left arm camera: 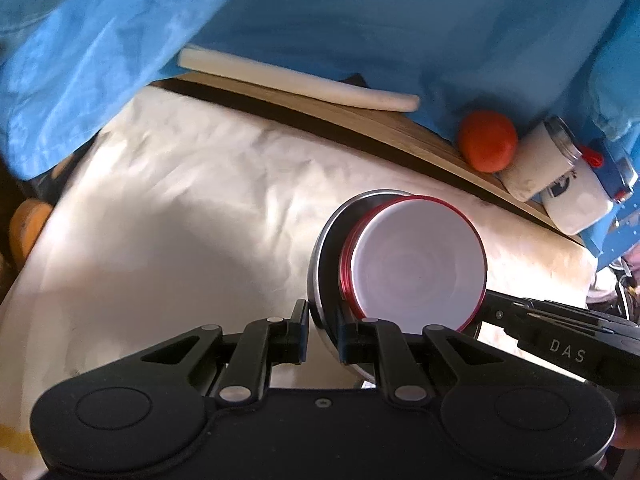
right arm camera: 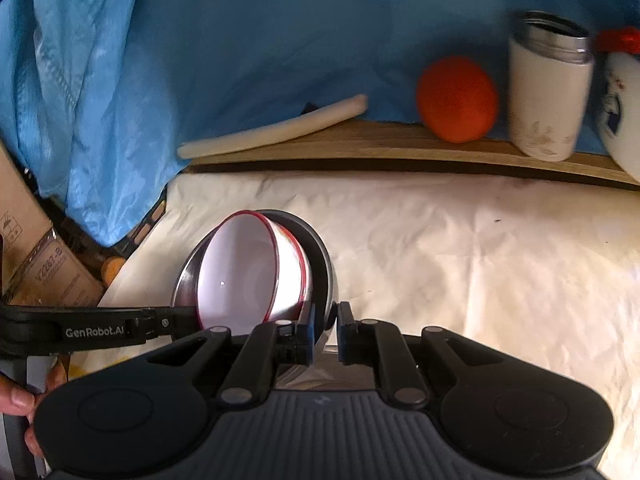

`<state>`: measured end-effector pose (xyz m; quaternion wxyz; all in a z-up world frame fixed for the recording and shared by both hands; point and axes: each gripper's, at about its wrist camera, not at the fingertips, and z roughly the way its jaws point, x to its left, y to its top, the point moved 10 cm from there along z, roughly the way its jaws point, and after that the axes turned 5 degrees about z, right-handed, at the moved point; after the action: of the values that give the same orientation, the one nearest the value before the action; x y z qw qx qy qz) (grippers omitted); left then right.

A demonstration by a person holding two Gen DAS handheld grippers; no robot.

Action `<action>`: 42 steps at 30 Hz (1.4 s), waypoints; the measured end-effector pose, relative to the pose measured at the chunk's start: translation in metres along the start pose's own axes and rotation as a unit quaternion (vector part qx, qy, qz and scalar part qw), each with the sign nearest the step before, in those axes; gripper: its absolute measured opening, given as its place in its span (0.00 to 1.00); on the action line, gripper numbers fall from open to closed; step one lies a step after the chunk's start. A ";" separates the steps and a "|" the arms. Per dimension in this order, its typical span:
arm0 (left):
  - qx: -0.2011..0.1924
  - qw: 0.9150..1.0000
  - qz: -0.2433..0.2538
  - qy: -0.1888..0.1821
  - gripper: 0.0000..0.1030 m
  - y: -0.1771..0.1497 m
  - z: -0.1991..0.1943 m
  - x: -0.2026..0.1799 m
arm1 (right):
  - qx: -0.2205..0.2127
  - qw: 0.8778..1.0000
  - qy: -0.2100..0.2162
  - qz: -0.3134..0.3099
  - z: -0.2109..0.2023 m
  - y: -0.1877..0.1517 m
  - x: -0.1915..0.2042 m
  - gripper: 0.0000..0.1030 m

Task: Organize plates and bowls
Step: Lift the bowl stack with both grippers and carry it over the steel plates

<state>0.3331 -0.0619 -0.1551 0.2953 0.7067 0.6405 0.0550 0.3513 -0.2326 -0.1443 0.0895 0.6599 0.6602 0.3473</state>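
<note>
The left gripper (left arm camera: pixel 323 330) is seen clamped on the rim of a steel bowl (left arm camera: pixel 320 264), one pad inside the rim and one outside, and the right gripper (right arm camera: pixel 325 332) is closed in the same way on the opposite side of that rim, so the bowl is held between the two tools and tilted, with its mouth turned partly sideways. Behind everything a blue cloth (right arm camera: pixel 280 32) is hung as a backdrop, and below it a crumpled white sheet (right arm camera: pixel 460 248) is spread over the work surface. Along the back edge a wooden ledge (right arm camera: pixel 360 144) is shown, on which a long white roll (right arm camera: pixel 276 130) is laid. Nested inside the steel bowl, white bowls with red rims (left arm camera: pixel 416 268) are stacked, at least two rims being visible. On the ledge an open white steel flask (right arm camera: pixel 548 92) is stood upright, with an orange (right arm camera: pixel 458 98) just beside it. A cardboard box (right arm camera: pixel 44 264) is seen at the left edge of the right wrist view, and part of a hand (right arm camera: pixel 20 404) is visible below it.
</note>
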 end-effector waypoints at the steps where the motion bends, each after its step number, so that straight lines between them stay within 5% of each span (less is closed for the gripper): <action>1: -0.001 1.000 0.002 -0.001 0.13 0.000 0.000 -0.001 | -0.002 1.000 -0.002 0.002 -0.001 0.001 -0.001 0.11; 15: -0.002 0.999 0.028 -0.018 0.13 0.003 -0.010 -0.019 | -0.014 1.000 -0.017 0.013 -0.021 -0.006 -0.010 0.11; 42: 0.063 0.992 0.092 -0.062 0.13 -0.043 -0.016 -0.049 | -0.001 0.996 -0.053 0.076 -0.060 -0.066 -0.040 0.11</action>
<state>0.2800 -0.1023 -0.1480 0.2830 0.7819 0.5554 -0.0023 0.2680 -0.2836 -0.1510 0.0983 0.7251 0.6025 0.3187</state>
